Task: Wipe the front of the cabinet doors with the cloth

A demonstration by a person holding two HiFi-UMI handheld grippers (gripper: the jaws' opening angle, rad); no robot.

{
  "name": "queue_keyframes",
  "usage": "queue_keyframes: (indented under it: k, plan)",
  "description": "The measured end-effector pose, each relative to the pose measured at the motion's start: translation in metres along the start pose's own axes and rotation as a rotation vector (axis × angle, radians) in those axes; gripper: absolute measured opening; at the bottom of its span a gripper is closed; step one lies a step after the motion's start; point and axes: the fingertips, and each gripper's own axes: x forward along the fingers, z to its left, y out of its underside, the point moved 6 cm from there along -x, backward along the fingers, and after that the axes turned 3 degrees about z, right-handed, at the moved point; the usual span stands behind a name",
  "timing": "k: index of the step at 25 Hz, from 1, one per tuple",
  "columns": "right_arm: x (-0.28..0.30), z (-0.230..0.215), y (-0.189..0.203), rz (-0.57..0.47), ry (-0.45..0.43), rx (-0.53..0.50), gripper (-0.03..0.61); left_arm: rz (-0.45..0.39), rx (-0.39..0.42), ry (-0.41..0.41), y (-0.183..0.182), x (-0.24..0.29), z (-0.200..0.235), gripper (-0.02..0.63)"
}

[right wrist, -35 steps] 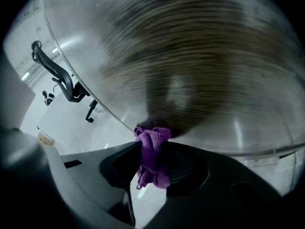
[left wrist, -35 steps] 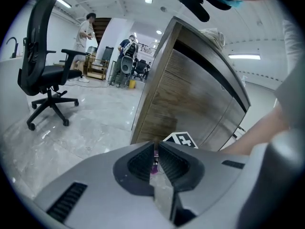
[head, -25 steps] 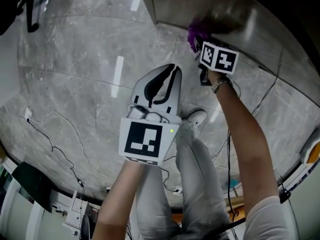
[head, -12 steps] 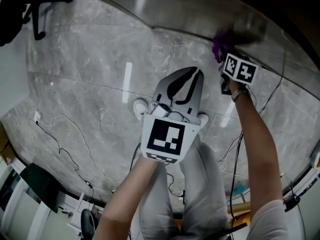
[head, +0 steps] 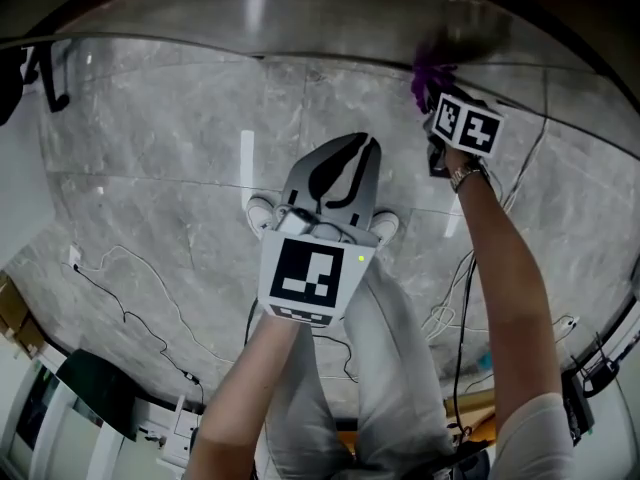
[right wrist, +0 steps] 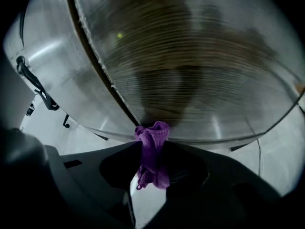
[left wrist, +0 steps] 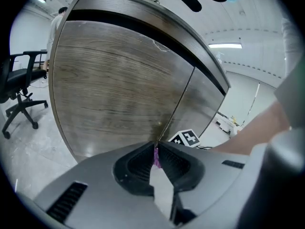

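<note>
The wood-grain cabinet doors point(left wrist: 119, 80) rise in front of me, with a thin seam point(left wrist: 183, 92) between two of them. My right gripper point(head: 432, 92) is shut on a bunched purple cloth point(head: 424, 78), at the upper right of the head view. The cloth point(right wrist: 151, 135) sticks out past the jaws of the right gripper point(right wrist: 153, 151) and presses low on a door point(right wrist: 190, 56). My left gripper point(head: 345, 148) hangs mid-air over the floor, short of the doors. In its own view the left gripper point(left wrist: 156, 147) is shut and holds nothing.
Grey marble floor point(head: 150, 168) lies below, with thin cables point(head: 130, 268) trailing at the left. The person's legs and white shoes point(head: 262, 210) stand under the left gripper. A black office chair point(left wrist: 19, 94) stands left of the cabinet. The doors end just above the floor.
The right gripper and the cloth have slid along the low part of the door, further right of the left gripper. The head view has shifted. The left gripper stays shut and idle.
</note>
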Motion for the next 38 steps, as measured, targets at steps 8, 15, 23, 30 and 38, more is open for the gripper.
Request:
queue_keyframes:
  k: [8,15,23,30,38]
  plan:
    - [-0.077,-0.007,0.032,0.026,-0.027,0.044,0.147,0.058,-0.026,0.024,-0.009,-0.022,-0.050,0.032]
    - [-0.160,-0.005,0.021,0.004,-0.064,0.001,0.147,0.067,-0.027,0.030,-0.044,-0.035,-0.093,0.032]
    - [-0.220,-0.012,0.015,-0.093,-0.023,0.137,0.147,0.086,-0.025,0.108,-0.060,-0.037,-0.116,0.032]
    - [-0.277,0.018,-0.024,-0.194,0.000,0.149,0.148,0.075,0.002,0.182,-0.086,-0.051,-0.119,0.032]
    - [-0.317,0.066,-0.074,-0.251,-0.004,0.107,0.149,0.025,0.034,0.216,-0.130,-0.057,-0.091,0.032]
